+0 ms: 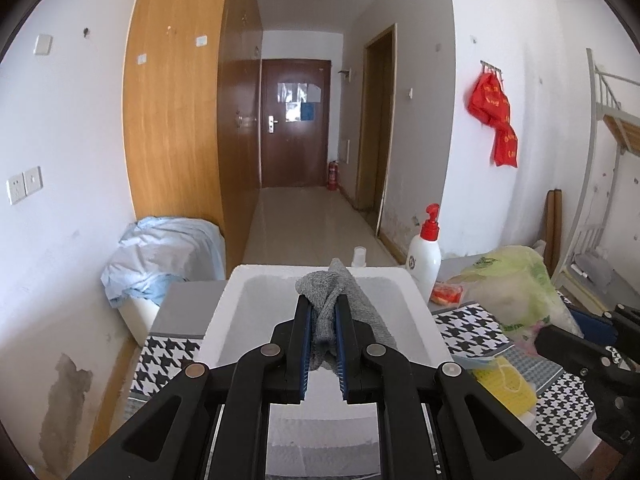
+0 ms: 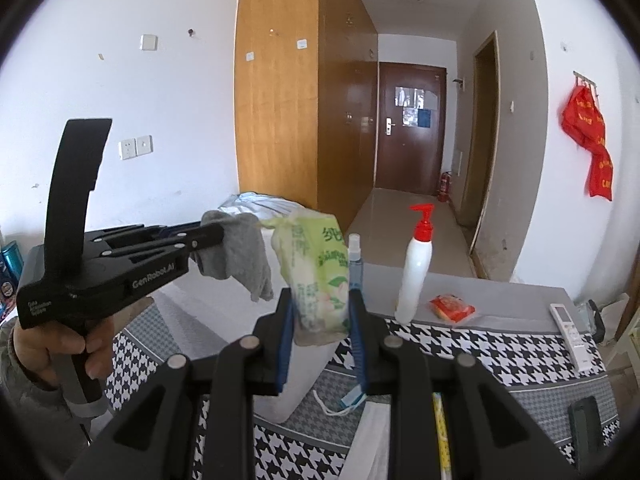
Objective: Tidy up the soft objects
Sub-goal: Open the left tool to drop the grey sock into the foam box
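My left gripper (image 1: 323, 304) is shut on a grey knitted sock (image 1: 340, 292) and holds it above the white foam box (image 1: 228, 312). In the right wrist view the left gripper (image 2: 218, 236) shows at the left with the sock (image 2: 244, 256) hanging from it. My right gripper (image 2: 320, 300) is shut on a green tissue pack (image 2: 316, 276) and holds it up above the table. The tissue pack also shows in the left wrist view (image 1: 516, 284), with the right gripper's body at the right edge.
A houndstooth cloth (image 2: 480, 352) covers the table. On it stand a white pump bottle (image 2: 416, 272), a small spray bottle (image 2: 354, 260), a red packet (image 2: 452, 307), a remote (image 2: 570, 332), a face mask (image 2: 344, 398) and a yellow item (image 1: 508, 384). A blue cloth heap (image 1: 164, 256) lies beyond the table.
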